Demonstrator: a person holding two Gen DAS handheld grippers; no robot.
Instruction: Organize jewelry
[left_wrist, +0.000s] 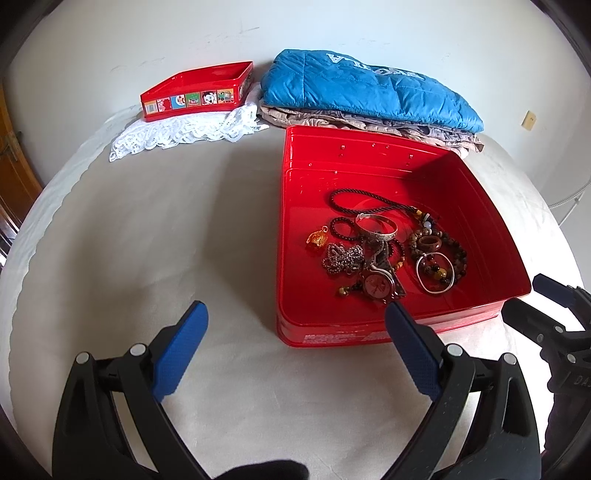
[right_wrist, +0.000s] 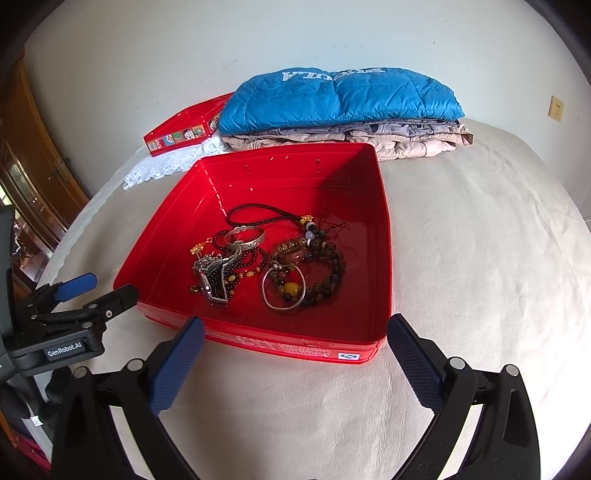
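A large red tin (left_wrist: 295, 229) (right_wrist: 162, 243) lies open on the cream bed cover. A tangle of jewelry (left_wrist: 384, 251) (right_wrist: 269, 266) lies inside it: a black cord necklace, a silver bangle (right_wrist: 245, 238), bead bracelets (right_wrist: 325, 273), a chain and a watch (left_wrist: 375, 286). My left gripper (left_wrist: 295, 314) is open and empty, just in front of the tin's near left corner. My right gripper (right_wrist: 295, 332) is open and empty at the tin's near wall. Each gripper also shows at the edge of the other view, the right one (left_wrist: 546, 306) and the left one (right_wrist: 92, 291).
A second, smaller red tin (left_wrist: 195, 92) (right_wrist: 184, 127) with cartoon pictures sits on a white lace cloth (left_wrist: 184, 133) at the back left. Folded clothes with a blue quilted jacket (left_wrist: 369, 88) (right_wrist: 340, 99) on top lie behind the large tin. A wooden cabinet (right_wrist: 33, 177) stands at the left.
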